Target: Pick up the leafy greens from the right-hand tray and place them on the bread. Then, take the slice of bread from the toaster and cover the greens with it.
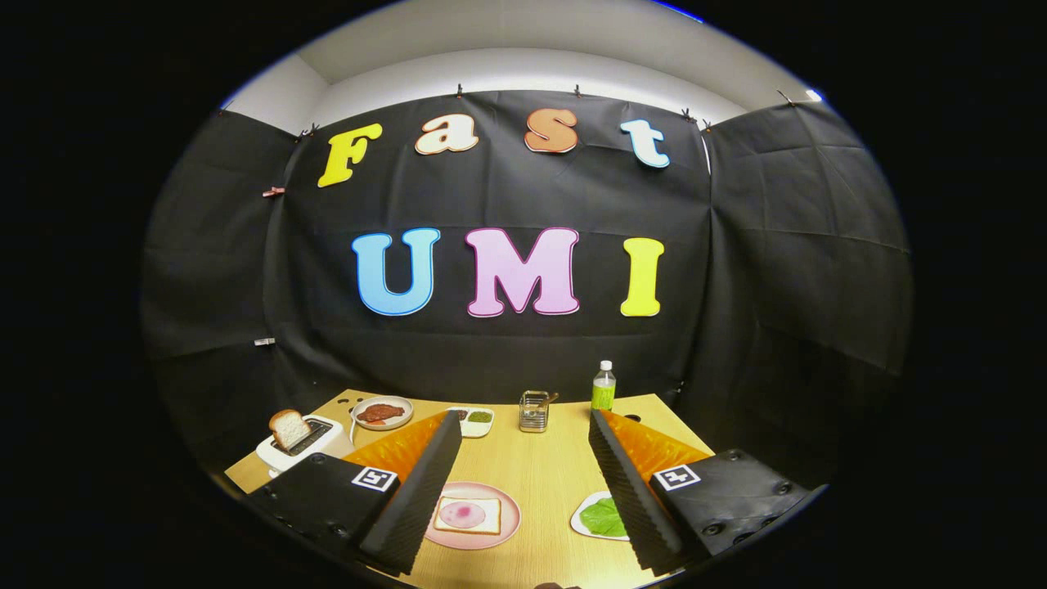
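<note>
Gripper (523,425) spread wide, nothing between the fingers, held above the near part of the wooden table (540,474). Left finger (417,491) and right finger (630,491) well apart, each angled inward toward the far end of the table.

Between the fingers, close to the left one: pink plate (511,523) carrying a slice of bread (468,515) with a pinkish round spot on top, lying flat. Left edge of that plate partly hidden behind the left finger.

Just beside the right finger, on its inner side: white tray (582,517) with the leafy greens (604,519) lying on it, right part of tray and greens covered by the finger. Greens untouched, not yet on the bread.

Beyond the left finger, at the left edge of the table: white toaster (298,450) with a second bread slice (289,429) standing up out of its slot, tilted slightly.

Farther back, left of centre: round plate with a reddish-brown food item (381,411). Next to it, just past the left fingertip: small white divided dish (474,420) with something green in one compartment; other compartment too small to tell.

Near the far edge, between the fingertips: small metal rack or holder (533,411), contents unclear. To its right, just beyond the right fingertip: clear plastic bottle (604,386) with green label and white cap, upright.
</note>
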### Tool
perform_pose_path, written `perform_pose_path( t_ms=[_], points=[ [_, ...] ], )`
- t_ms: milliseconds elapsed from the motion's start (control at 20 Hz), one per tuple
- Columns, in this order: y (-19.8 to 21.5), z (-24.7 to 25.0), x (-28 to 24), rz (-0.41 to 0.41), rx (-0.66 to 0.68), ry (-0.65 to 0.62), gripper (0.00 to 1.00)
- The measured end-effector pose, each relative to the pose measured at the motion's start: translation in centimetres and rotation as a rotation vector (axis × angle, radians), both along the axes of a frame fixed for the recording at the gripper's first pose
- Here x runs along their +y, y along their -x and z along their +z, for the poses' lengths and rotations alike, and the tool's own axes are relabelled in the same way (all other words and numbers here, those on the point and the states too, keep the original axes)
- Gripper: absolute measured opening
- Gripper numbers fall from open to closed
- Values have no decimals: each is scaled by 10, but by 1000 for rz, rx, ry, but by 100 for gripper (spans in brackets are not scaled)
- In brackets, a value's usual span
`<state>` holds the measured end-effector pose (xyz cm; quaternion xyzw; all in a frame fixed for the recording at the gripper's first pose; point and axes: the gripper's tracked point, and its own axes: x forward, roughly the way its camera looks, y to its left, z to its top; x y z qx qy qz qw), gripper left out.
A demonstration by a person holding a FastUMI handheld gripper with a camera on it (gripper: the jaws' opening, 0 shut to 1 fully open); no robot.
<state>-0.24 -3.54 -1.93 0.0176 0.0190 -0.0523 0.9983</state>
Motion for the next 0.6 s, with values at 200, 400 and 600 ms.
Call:
perform_pose_path(
  t_ms=[200,400,600],
  points=[
    [-1,-9,-12,-13,27,1,98],
    [-7,-19,-25,-11,60,15,98],
    [-19,-35,-40,20,100,32,98]
  ],
)
